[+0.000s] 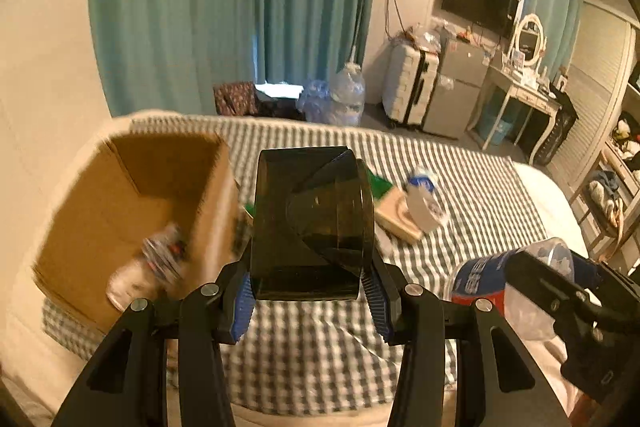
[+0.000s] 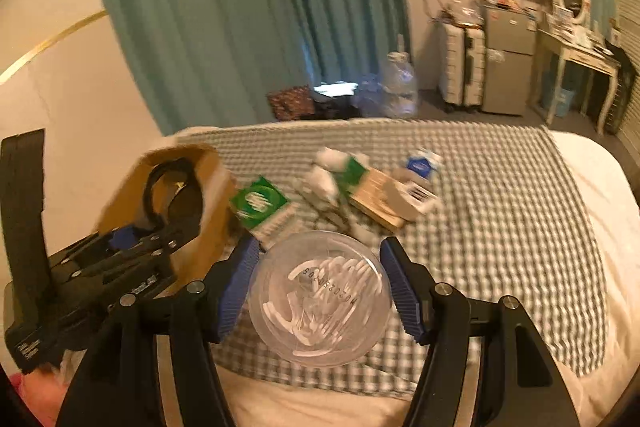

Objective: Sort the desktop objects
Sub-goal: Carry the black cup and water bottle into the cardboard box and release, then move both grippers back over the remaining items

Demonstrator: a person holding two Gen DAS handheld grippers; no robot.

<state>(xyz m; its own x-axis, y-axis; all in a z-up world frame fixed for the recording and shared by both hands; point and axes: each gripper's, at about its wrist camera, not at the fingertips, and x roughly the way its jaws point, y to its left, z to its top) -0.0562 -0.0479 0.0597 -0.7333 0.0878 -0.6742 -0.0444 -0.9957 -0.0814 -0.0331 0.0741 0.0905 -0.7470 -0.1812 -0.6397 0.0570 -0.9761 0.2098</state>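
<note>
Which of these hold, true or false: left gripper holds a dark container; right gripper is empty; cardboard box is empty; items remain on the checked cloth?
1. The left gripper holds a dark container. True.
2. The right gripper is empty. False: it grips a clear round tub of white sticks.
3. The cardboard box is empty. False: a blurred item lies inside.
4. Items remain on the checked cloth. True: a green-and-white box among them.
</note>
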